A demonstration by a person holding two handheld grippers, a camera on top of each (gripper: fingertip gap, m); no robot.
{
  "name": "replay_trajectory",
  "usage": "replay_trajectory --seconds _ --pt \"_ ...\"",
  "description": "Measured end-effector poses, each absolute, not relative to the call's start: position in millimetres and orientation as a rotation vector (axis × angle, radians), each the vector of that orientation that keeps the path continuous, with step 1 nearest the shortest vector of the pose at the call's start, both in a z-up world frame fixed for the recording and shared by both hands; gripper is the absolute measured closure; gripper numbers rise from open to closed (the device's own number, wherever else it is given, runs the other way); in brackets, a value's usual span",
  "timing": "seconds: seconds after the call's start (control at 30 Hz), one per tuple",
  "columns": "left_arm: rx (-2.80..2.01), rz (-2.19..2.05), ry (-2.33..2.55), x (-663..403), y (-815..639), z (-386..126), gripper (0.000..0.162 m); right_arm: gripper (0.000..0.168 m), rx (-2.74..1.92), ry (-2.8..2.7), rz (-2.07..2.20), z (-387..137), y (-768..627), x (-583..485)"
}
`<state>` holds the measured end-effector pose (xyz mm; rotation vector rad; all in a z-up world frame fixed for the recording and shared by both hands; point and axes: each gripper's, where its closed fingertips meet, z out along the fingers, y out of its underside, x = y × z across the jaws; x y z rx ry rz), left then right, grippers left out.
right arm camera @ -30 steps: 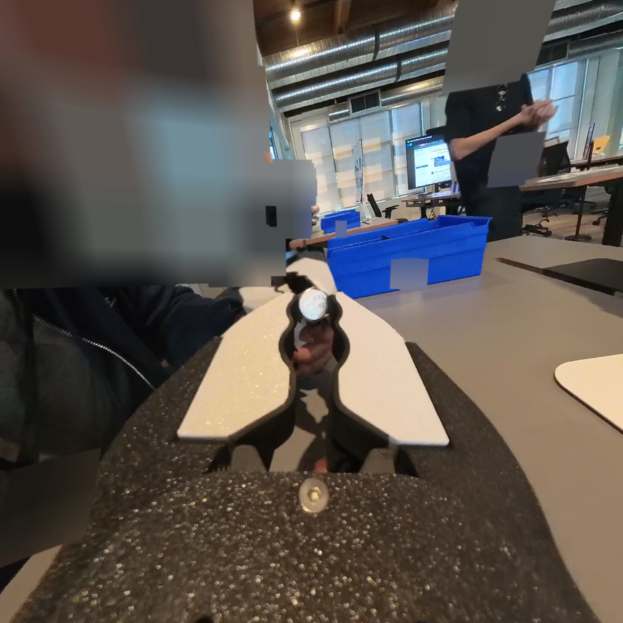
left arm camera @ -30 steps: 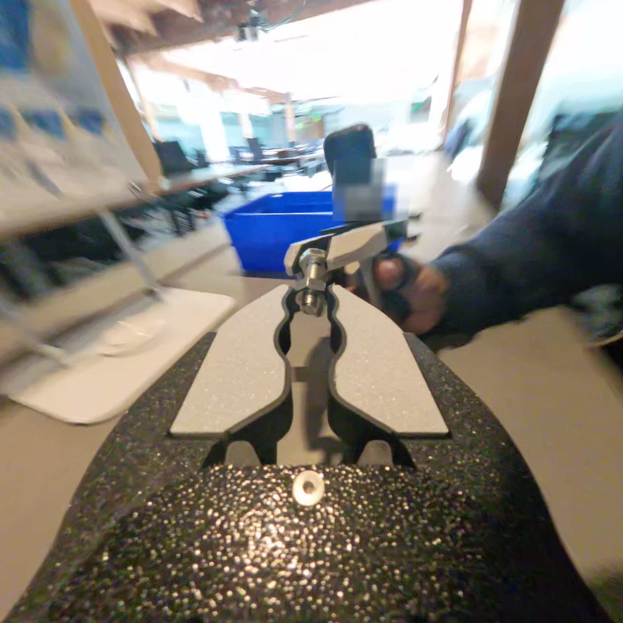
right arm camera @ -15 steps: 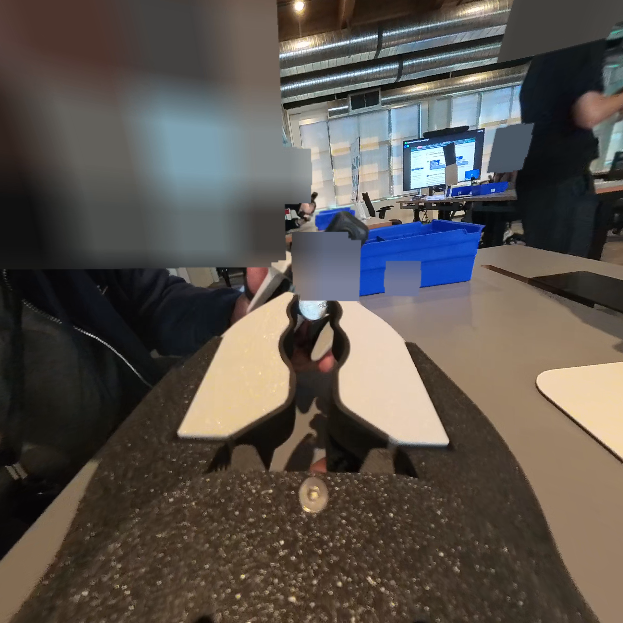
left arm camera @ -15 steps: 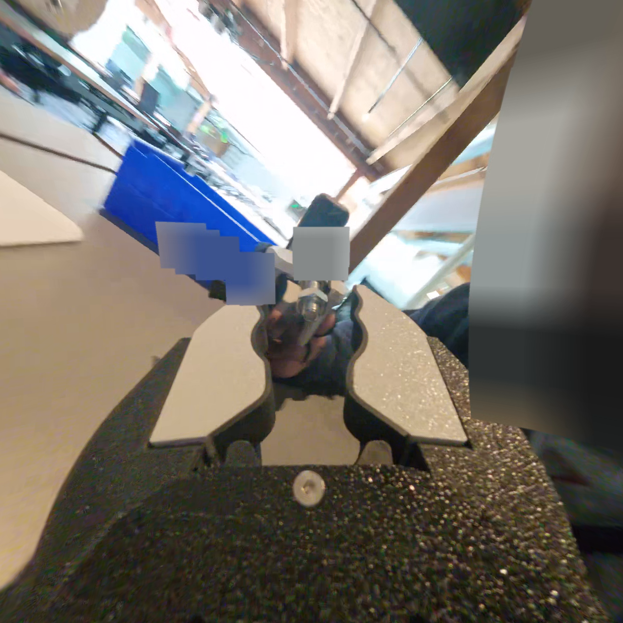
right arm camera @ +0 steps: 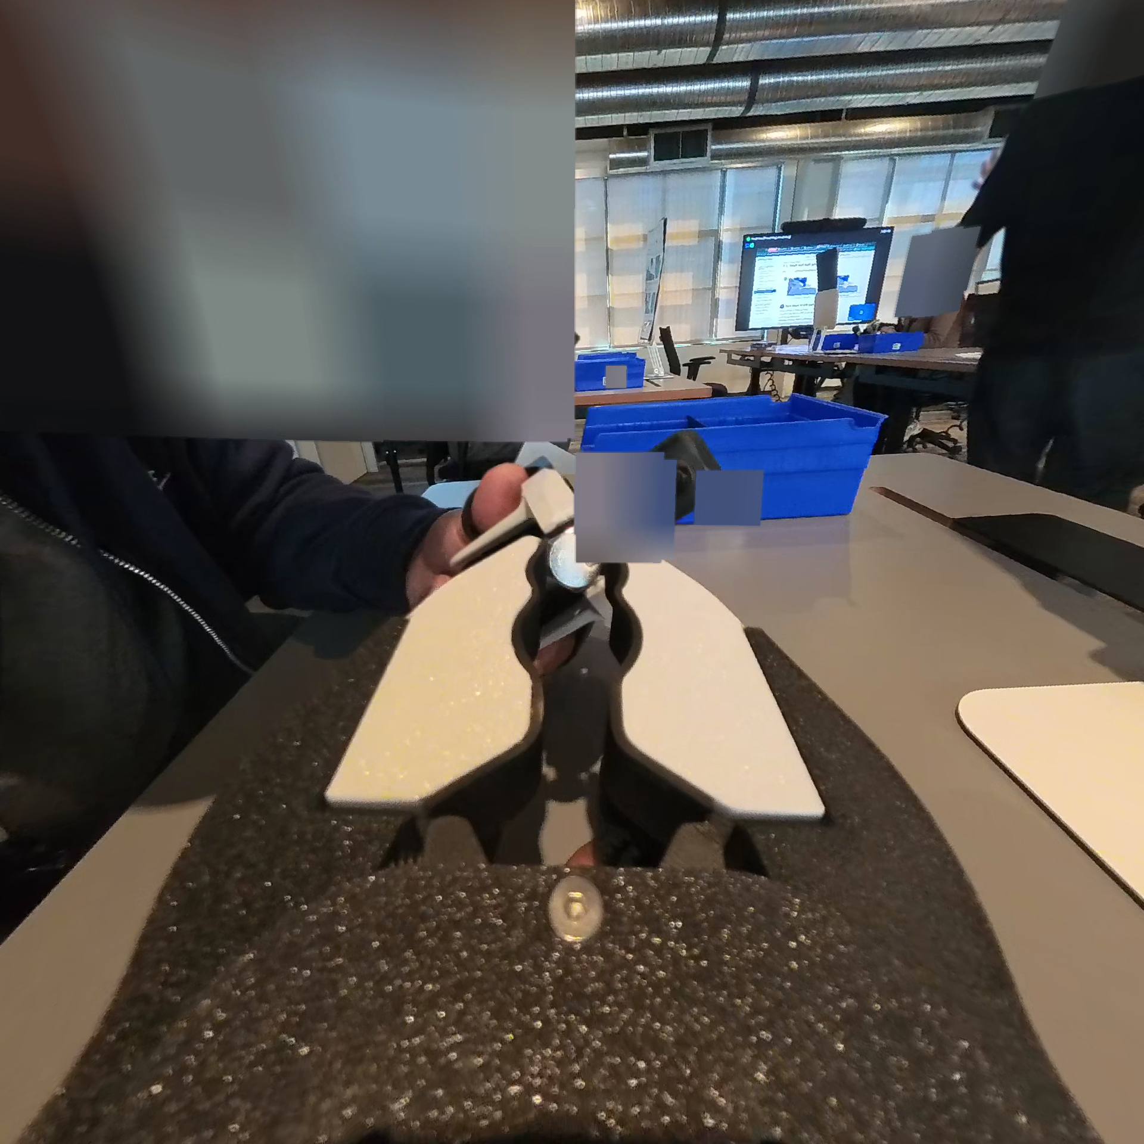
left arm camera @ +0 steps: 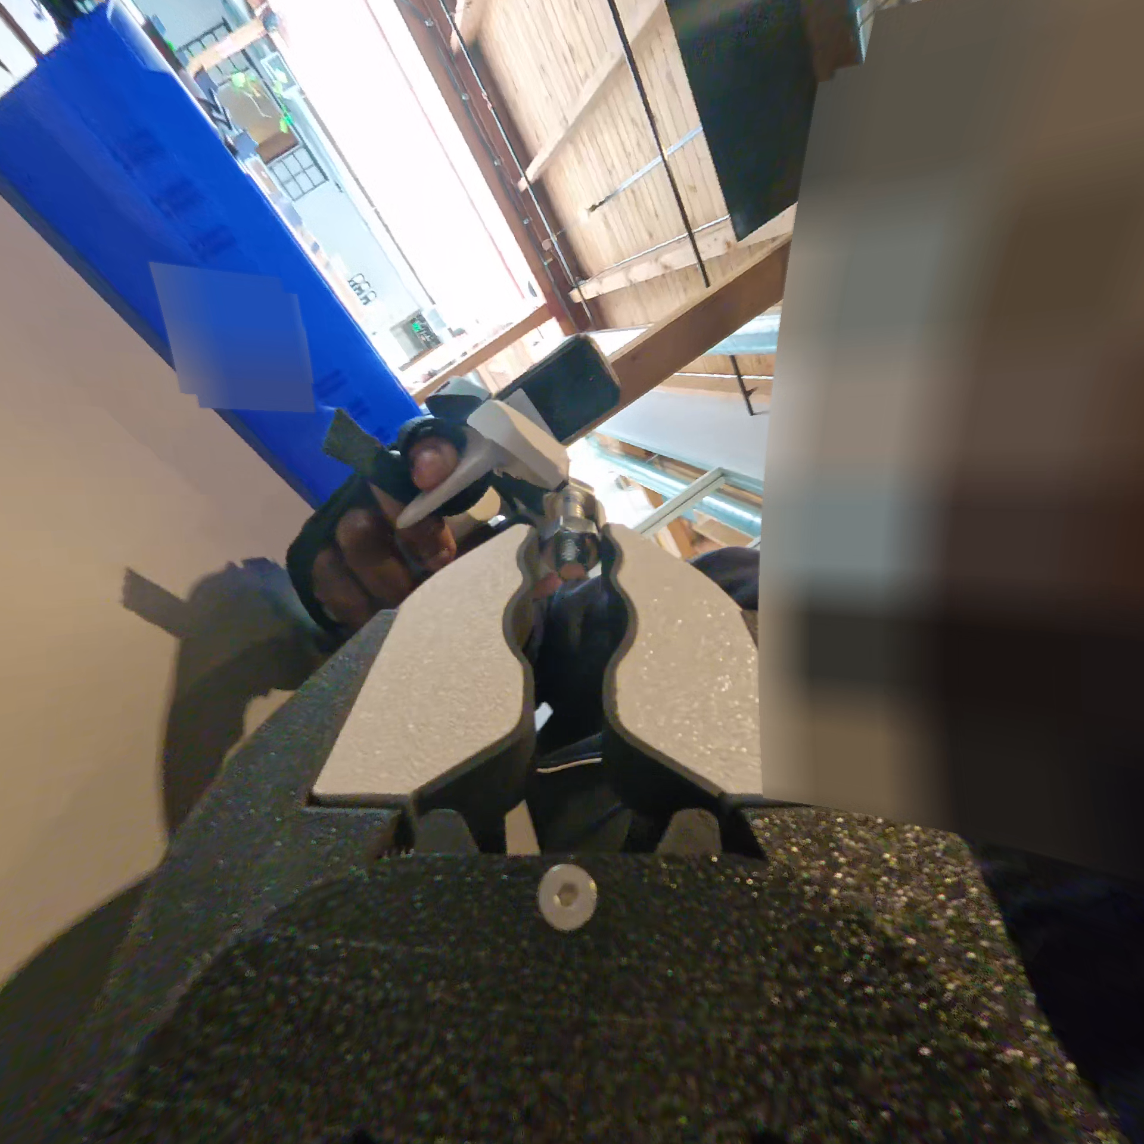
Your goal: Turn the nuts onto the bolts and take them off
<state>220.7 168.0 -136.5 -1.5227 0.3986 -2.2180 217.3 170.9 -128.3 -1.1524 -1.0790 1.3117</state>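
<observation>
A steel bolt is held in the air above the grey table. My right gripper is shut on its round head, which faces the camera. In the left wrist view my left gripper is shut around the hex nut, and the bolt's threaded end pokes out between the fingers. The left gripper is rolled far to one side, so the room looks tilted. The right gripper's white fingers meet the bolt from beyond. The left gripper's finger shows partly in the right wrist view.
A blue bin stands on the table behind the grippers and also shows in the left wrist view. A white mat lies at the right, a black flat panel beyond it. A person stands at the back right.
My left gripper opened off the nut, rolled hard to one side, and has closed on it again. My right gripper stayed shut on the bolt head, shifting only slightly.
</observation>
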Motion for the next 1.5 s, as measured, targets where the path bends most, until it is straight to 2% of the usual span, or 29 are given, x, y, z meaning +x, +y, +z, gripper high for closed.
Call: replay_trajectory --seconds 0.03,0.17,0.33,0.43,0.57,0.67,0.83,1.03,1.1,1.23,1.43,1.5 --pt "-1.526 -2.172 0.426 220.8 168.3 -137.0 0.144 0.152 -1.156 -1.074 1.316 -128.5 171.4 217.4" --pt "-1.503 -1.740 0.644 222.6 170.7 -137.5 0.144 0.152 -1.169 -1.028 1.373 -127.1 173.7 218.8" --pt "-1.305 -0.819 0.988 222.8 176.7 -142.0 0.144 0.152 -1.189 -0.967 1.443 -126.6 176.4 219.7" --pt "-1.212 -0.622 1.001 221.9 176.8 -138.6 0.144 0.152 -1.179 -0.959 1.455 -124.5 175.6 220.4" --pt "-1.282 -1.055 0.799 214.7 178.0 -123.0 0.120 0.152 -1.169 -0.954 1.452 -122.1 176.0 222.5" --pt "-1.392 -1.504 0.603 209.9 183.3 -121.5 0.118 0.152 -1.166 -0.956 1.445 -122.0 176.7 222.9" --pt "-1.481 -2.004 0.385 212.7 183.1 -133.0 0.124 0.152 -1.165 -0.974 1.424 -123.3 176.2 222.0" --pt "-1.491 -2.170 0.381 222.0 170.6 -134.1 0.128 0.151 -1.167 -0.994 1.398 -124.8 175.4 220.7" --pt "-1.490 -2.166 0.403 223.2 168.4 -134.7 0.142 0.151 -1.168 -1.002 1.393 -125.5 174.3 219.4" --pt "-1.493 -1.846 0.572 224.4 171.0 -138.7 0.145 0.152 -1.186 -0.975 1.421 -126.3 176.4 219.4" --pt "-1.282 -0.767 0.991 223.5 178.7 -143.4 0.145 0.152 -1.204 -0.930 1.470 -126.5 178.6 219.6" --pt "-1.170 -0.496 1.026 221.6 180.2 -140.2 0.138 0.152 -1.194 -0.923 1.481 -124.7 177.9 220.4"
